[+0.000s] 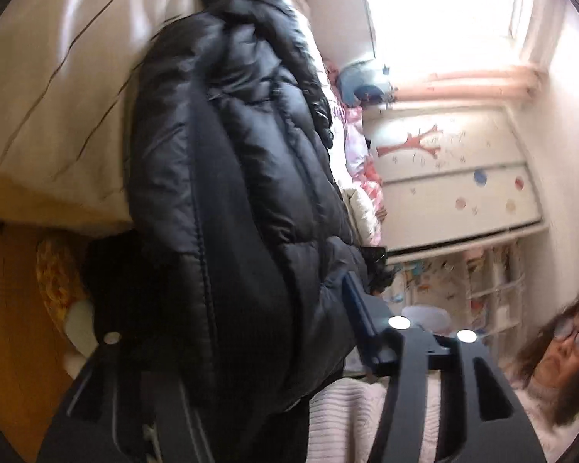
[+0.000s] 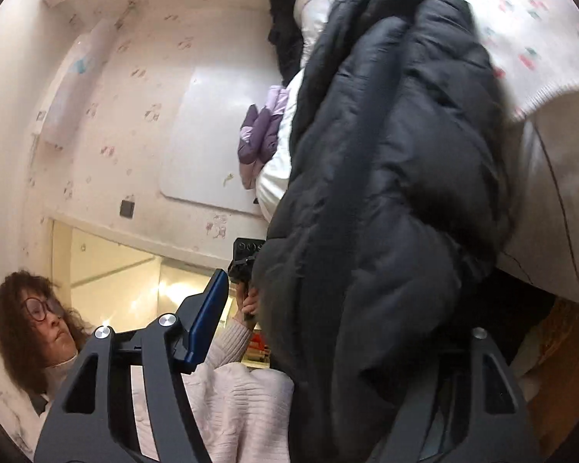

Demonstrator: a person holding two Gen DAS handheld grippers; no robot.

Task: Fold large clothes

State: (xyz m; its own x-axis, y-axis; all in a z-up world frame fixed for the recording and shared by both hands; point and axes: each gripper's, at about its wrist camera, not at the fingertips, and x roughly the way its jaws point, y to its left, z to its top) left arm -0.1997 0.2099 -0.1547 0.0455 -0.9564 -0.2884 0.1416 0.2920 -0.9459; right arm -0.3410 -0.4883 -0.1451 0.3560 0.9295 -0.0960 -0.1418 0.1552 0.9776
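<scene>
A large black puffer jacket (image 1: 231, 162) hangs between both grippers, lifted off the bed. In the left wrist view the left gripper (image 1: 251, 301) has its jaws wide apart with the jacket's bulk draped between them; the right finger's blue pad (image 1: 363, 316) shows, the left finger is covered by fabric. In the right wrist view the same jacket (image 2: 386, 193) fills the gap of the right gripper (image 2: 328, 308), whose blue pad (image 2: 208, 316) stands clear at the left. Whether either pair of pads pinches fabric is hidden.
The bed's cream mattress side (image 1: 50, 123) and floral sheet (image 2: 529, 31) lie behind the jacket. White and purple clothes (image 2: 262, 135) are piled on the bed. The person in a pink sweater (image 2: 231, 405) stands close. A decorated cabinet (image 1: 451, 177) and shelves (image 1: 490, 289) line the wall.
</scene>
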